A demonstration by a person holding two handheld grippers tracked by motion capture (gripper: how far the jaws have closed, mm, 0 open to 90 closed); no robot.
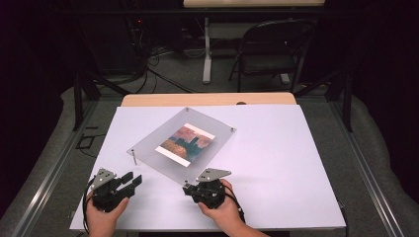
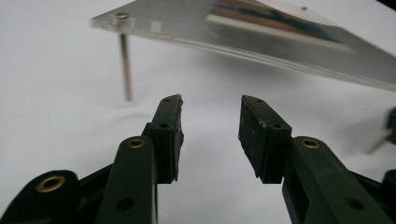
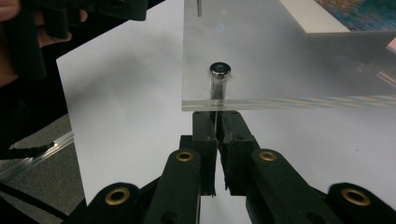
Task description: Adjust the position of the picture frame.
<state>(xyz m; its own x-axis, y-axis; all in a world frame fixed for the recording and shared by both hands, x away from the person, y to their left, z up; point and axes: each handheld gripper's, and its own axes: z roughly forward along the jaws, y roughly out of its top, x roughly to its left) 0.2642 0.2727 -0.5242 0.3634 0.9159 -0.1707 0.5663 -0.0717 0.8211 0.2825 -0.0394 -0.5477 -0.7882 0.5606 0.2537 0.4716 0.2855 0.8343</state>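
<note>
Your right gripper [image 3: 217, 122] pinches the acrylic frame [image 1: 163, 136]'s corner pin [image 3: 217, 114], your left gripper [image 2: 210, 119] waits spread; other pins remain untouched.

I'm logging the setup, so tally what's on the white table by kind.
Clear acrylic picture frame with a colourful print: 1
Thin metal standoff pins seen under the frame: 2, one at its left corner, one at its near corner
Black two-jaw grippers: 2, left gripper and right gripper
Total: 5
</note>
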